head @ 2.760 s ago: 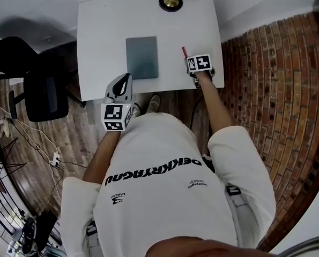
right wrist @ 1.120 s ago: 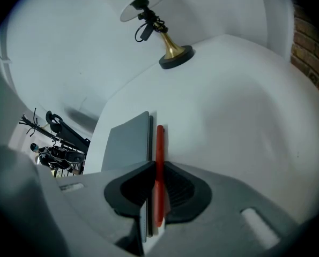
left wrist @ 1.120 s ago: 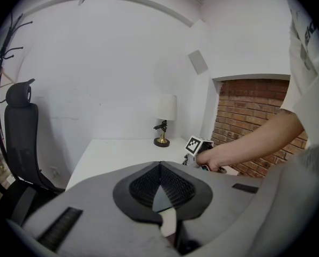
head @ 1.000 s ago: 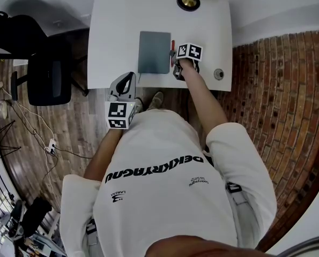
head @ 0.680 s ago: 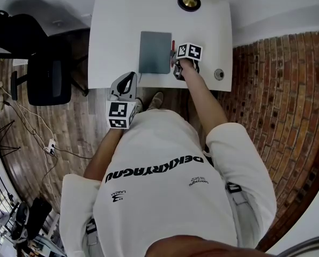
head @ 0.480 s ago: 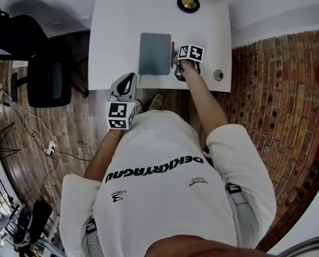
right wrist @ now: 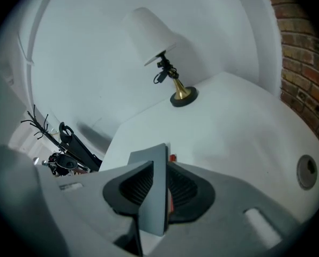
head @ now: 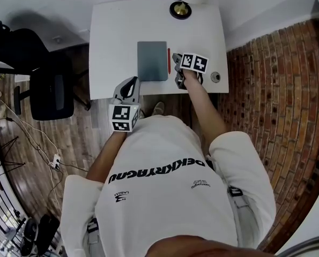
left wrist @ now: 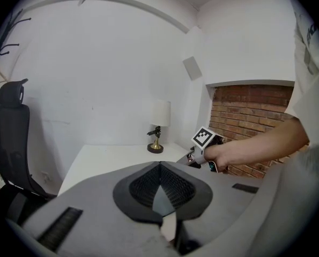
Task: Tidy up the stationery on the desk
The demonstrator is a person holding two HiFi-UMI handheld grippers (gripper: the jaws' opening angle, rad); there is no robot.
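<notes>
right gripper (right wrist: 160,170), jaws slightly spread, straddles the red pen (head: 169,63) lying just beside the grey notebook (head: 151,60)

- Red pen (right wrist: 172,158): the right gripper view shows only its tip and a thin red sliver. The rest lies behind a jaw of the right hand-held gripper (right wrist: 159,170).
- Grey notebook (head: 151,60): in that same view, its near end is hidden by the hand-held gripper's body.
- Lamp (head: 180,9): the head view's top edge cuts off the shade.
- Small round thing (head: 215,77) by the right edge of the table (head: 116,36): too small to identify.
</notes>
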